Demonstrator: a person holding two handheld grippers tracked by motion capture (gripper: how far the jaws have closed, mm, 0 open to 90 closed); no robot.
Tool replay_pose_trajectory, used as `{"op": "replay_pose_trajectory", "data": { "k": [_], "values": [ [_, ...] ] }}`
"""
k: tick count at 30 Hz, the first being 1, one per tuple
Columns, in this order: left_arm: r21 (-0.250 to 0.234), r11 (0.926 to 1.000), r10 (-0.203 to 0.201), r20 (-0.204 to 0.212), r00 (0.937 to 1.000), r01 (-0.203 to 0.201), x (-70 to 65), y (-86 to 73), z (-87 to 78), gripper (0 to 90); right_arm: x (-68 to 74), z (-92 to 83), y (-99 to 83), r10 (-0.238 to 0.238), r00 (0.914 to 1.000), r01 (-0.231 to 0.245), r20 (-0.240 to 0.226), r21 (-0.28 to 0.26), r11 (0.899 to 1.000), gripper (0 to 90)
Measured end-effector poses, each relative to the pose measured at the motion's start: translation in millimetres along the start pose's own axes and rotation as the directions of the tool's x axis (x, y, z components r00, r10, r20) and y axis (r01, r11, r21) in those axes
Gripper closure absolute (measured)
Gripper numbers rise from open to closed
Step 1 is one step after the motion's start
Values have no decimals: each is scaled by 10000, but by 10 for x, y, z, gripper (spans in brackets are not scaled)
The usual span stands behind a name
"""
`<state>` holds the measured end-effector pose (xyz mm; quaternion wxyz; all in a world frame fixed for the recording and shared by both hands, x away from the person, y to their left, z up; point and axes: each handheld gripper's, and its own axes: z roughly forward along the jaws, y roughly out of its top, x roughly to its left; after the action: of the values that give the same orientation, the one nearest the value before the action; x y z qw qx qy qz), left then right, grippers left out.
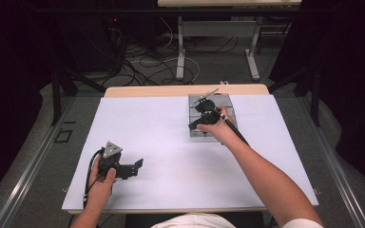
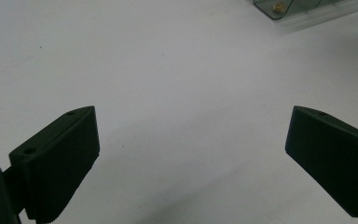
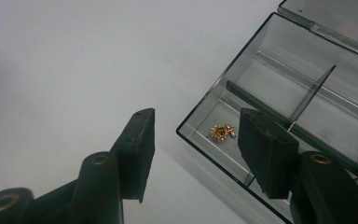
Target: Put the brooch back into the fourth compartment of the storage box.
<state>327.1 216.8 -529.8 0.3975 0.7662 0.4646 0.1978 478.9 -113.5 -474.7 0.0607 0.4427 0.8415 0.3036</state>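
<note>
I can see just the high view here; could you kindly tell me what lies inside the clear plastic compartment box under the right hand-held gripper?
Observer: In the right gripper view, a small cluster of gold-coloured metal pieces lies in the corner compartment of the clear plastic compartment box.
Operator: Is the right hand-held gripper holding any of them?
Observer: No. The right hand-held gripper is open, with nothing between its jaws; one jaw is over the box, the other over the white table surface.
Operator: And the left hand-held gripper?
Observer: The left hand-held gripper is wide open over bare table, with the box corner farther off.
</note>
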Motion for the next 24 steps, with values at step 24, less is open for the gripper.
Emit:
{"op": "replay_pose_trajectory", "data": {
  "k": [24],
  "values": [
    [55, 10000, -26, 21, 10000, 26, -10, 1, 15, 30, 114, -340, -339, -769, 9954, 742, -568, -482, 9961, 406]
  ]
}}
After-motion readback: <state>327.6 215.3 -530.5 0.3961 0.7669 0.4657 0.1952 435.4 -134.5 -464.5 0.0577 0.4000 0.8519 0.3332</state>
